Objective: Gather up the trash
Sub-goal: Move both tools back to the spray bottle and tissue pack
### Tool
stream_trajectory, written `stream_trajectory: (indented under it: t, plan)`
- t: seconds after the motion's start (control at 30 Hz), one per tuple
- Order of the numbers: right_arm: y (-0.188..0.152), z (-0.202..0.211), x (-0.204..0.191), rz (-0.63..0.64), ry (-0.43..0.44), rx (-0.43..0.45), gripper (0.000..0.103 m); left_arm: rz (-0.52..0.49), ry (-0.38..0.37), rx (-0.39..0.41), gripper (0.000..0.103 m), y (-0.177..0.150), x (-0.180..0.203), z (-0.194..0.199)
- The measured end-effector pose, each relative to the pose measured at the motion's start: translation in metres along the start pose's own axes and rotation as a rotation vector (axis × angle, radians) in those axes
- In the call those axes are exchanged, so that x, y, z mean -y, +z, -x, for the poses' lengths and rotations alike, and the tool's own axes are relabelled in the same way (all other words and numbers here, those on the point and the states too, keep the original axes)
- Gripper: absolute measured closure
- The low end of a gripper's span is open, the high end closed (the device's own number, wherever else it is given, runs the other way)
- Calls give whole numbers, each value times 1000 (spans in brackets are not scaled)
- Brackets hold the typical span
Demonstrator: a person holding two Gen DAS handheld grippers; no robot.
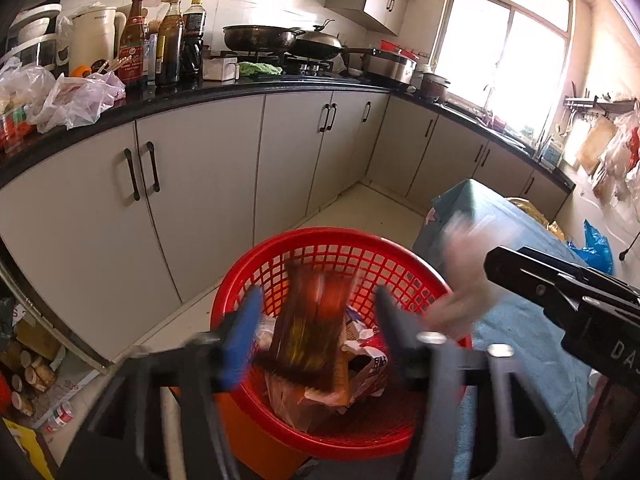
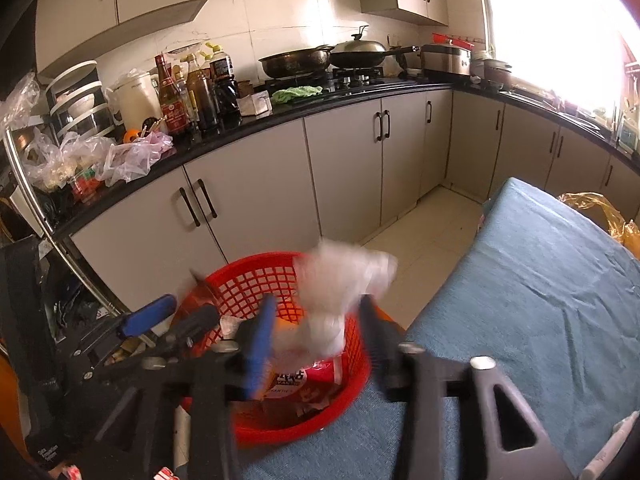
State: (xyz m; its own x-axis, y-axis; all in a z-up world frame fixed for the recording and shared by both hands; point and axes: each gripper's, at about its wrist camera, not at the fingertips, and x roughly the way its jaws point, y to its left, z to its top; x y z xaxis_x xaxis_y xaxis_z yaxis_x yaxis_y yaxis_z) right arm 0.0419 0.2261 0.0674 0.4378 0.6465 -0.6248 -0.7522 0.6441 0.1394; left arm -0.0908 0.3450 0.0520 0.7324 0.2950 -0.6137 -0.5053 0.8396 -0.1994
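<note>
Left gripper (image 1: 316, 328) over the red basket (image 1: 240, 280): fingers parted, a blurred brown wrapper (image 1: 308, 328) loose between them, touching neither. Right gripper (image 2: 320, 336), fingers likewise spread, with blurred white crumpled plastic (image 2: 340, 280) unclamped between them above the basket's rim beside the blue-covered desk (image 2: 540, 300).

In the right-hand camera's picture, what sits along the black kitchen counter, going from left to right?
Crumpled plastic bags → white kettle → cluster of sauce bottles → green cloth → dark wok → lidded wok → steel cooker.
</note>
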Motion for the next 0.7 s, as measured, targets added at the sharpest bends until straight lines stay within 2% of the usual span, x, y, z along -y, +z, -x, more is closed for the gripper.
stream_trajectory:
  t: [0.2,0.37,0.7]
  plan:
    - [-6,29,28,-57,-7,34,47,-34,-14,11,37,-2,12,8]
    - [-26,65,64,-117,-64,58,47,-84,-55,16,37,-5,37,19]
    - [-82,144,173,-298,-211,87,47,-259,-149,-6,36,-26,131,40]
